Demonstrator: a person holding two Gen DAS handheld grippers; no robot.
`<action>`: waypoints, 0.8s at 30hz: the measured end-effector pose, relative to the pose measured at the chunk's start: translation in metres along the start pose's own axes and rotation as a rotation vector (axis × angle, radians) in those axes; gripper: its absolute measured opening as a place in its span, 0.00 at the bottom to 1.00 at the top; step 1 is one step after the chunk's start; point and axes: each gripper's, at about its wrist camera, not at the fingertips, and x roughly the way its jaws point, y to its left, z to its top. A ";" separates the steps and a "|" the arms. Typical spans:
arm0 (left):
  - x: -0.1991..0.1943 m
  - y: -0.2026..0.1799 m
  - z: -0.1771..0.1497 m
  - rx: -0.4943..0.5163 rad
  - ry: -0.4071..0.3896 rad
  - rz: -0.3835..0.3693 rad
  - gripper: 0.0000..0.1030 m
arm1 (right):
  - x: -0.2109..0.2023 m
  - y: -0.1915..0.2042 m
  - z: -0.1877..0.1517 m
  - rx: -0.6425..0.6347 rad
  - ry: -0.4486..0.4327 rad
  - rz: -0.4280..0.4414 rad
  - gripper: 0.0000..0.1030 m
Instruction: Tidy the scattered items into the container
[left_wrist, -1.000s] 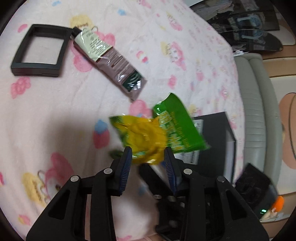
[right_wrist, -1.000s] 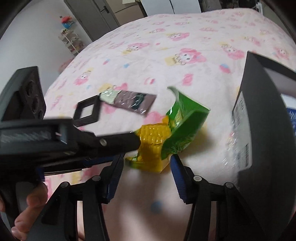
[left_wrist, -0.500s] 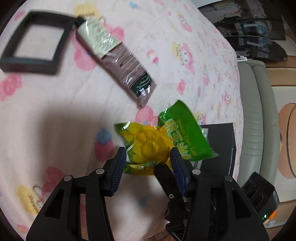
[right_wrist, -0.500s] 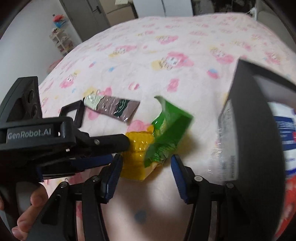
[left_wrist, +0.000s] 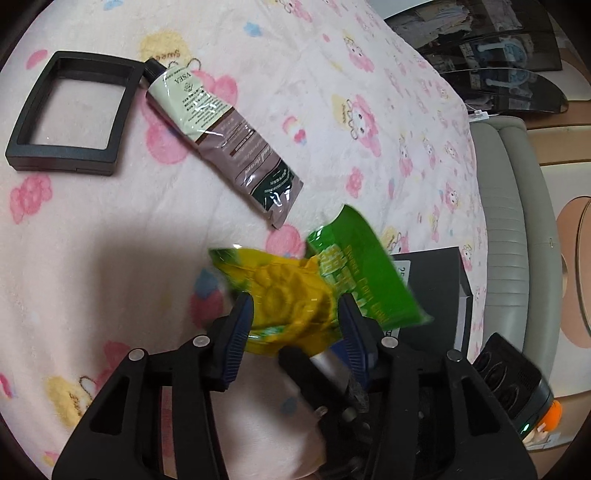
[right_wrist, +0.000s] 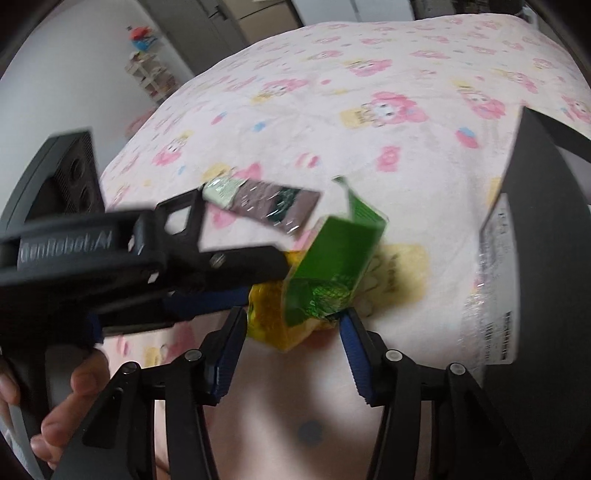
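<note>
**Snack bag sits between both grippers, box just to the right**

Left gripper (left_wrist: 295, 321): fingers apart, straddling the yellow end of the snack bag (left_wrist: 295, 291). Pads look close to the bag's sides, but I can't tell if they're touching; frame is motion-blurred there. Not clamped as far as I can see.

Right gripper (right_wrist: 291, 339): fingers also apart, pointing at the same bag (right_wrist: 325, 273) from the near side. Bag's yellow end lies at its fingertips, green end rises up and away. Holding nothing.

The left gripper comes in from the left in the right wrist view, its fingers reaching the bag's yellow end; a hand (right_wrist: 70, 402) grips its handle. Left looks better placed for the grasp.

Bag's long axis runs from the yellow end near the grippers to the green end toward the black box (right_wrist: 546, 266). Green end overlaps the box's near corner in the left view. The box stands just right of the bag, its wall facing it, so a lift must clear that rim.

Further out on the pink blanket (left_wrist: 332, 92): a tube (left_wrist: 221, 136) lying diagonally, cap end touching a black frame (left_wrist: 70, 110). Both well apart from the box, open blanket around them.
</note>
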 end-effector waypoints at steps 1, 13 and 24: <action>-0.001 -0.001 0.000 0.005 -0.005 0.002 0.46 | 0.002 0.005 -0.002 -0.014 0.017 0.010 0.47; 0.005 0.009 0.002 -0.022 0.032 -0.008 0.50 | -0.040 0.011 0.003 -0.048 -0.233 -0.234 0.46; 0.001 0.025 0.004 -0.099 0.003 0.015 0.49 | -0.007 -0.018 0.004 0.058 -0.090 -0.042 0.43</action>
